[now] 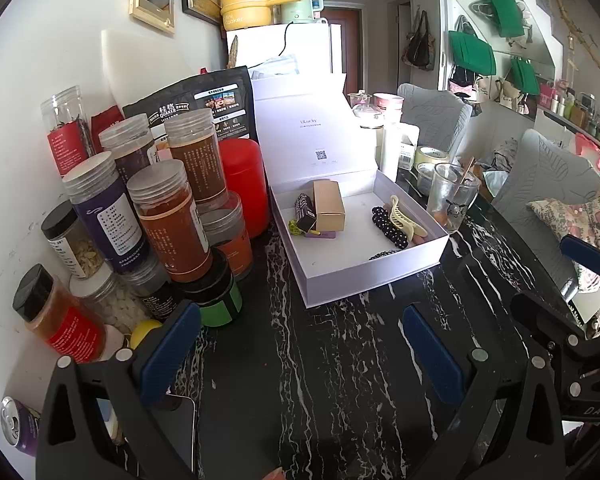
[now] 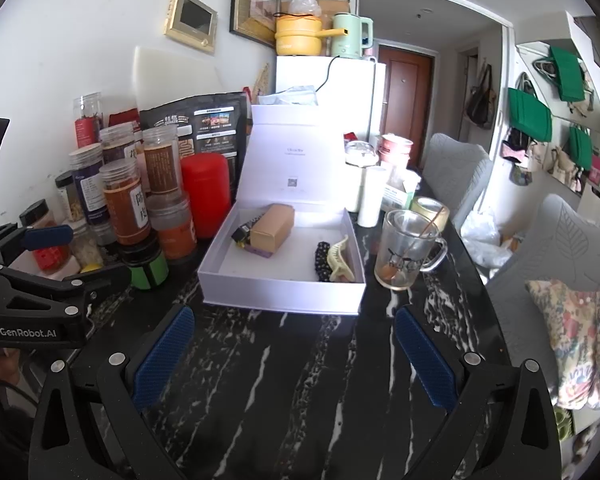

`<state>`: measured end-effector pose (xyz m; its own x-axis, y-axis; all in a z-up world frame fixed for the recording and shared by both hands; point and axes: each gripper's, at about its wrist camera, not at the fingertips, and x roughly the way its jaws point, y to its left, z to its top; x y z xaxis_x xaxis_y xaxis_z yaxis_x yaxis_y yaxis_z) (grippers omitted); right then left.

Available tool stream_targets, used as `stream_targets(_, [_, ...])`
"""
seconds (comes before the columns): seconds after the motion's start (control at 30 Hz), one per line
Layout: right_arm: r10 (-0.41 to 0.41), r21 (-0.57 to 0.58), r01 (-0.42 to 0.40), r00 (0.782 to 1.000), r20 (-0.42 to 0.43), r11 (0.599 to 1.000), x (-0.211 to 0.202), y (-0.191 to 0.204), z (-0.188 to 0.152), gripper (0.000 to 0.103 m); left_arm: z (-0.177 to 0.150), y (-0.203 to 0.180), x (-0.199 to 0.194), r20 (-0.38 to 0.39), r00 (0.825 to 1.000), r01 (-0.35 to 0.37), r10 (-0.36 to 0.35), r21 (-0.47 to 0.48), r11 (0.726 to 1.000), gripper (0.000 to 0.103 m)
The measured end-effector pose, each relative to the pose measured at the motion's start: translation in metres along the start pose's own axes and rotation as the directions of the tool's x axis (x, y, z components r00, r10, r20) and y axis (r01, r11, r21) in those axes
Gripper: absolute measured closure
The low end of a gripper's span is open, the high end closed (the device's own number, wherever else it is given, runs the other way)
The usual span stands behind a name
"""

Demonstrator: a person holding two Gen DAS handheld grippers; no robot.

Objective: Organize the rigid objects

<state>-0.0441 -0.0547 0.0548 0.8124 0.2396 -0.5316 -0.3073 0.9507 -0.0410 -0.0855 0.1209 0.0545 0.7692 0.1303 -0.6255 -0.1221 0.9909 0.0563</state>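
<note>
Left gripper point(image 1: 300, 344) agape; right gripper point(image 2: 294, 344) agape — white box point(image 2: 280, 294) ahead.

Purple item point(image 2: 260, 251): largely covered by the tan carton point(image 2: 272, 229); its kind cannot be told.
White box point(image 1: 364, 268) lid print: too small to be read.
Soda can point(image 1: 18, 426): cut off by the picture's edge.
Phone point(image 1: 180, 428): partly hidden behind the left hand-held gripper point(image 1: 300, 344).
Rear jars point(image 1: 66, 128): partly screened by the front jars point(image 1: 172, 220).

A black marbled worktop point(image 2: 300, 380) carries clustered spice jars point(image 2: 124, 204) and a red canister point(image 2: 205, 196) at its left, with a glass mug point(image 2: 408, 252) at right. A white fridge point(image 2: 340, 92) stands behind.
</note>
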Motion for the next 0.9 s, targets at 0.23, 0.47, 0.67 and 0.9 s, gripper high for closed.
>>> stream_targets(0.23, [-0.001, 0.002, 0.001, 1.0, 0.001, 1.0, -0.0004, -0.0022, -0.0005, 0.001, 0.0024, -0.0022, -0.0017, 0.001, 1.0, -0.007, 0.007, 0.007, 1.0, 0.0])
stream_targets(0.47, [-0.003, 0.004, 0.003, 1.0, -0.001, 1.0, -0.0018, -0.0053, -0.0022, 0.001, 0.0021, -0.0041, -0.0033, 0.0, 1.0, -0.007, 0.007, 0.007, 1.0, 0.0])
stream_targets(0.67, [-0.007, 0.006, 0.007, 1.0, 0.0, 1.0, -0.0029, -0.0057, -0.0029, 0.001, 0.0011, -0.005, -0.0018, -0.009, 1.0, -0.001, 0.001, 0.01, 1.0, 0.0])
stream_targets(0.9, [-0.01, 0.005, 0.01, 1.0, -0.005, 1.0, -0.0022, -0.0068, -0.0039, 0.001, 0.0005, -0.006, -0.0012, -0.008, 1.0, -0.013, 0.013, 0.016, 1.0, 0.0])
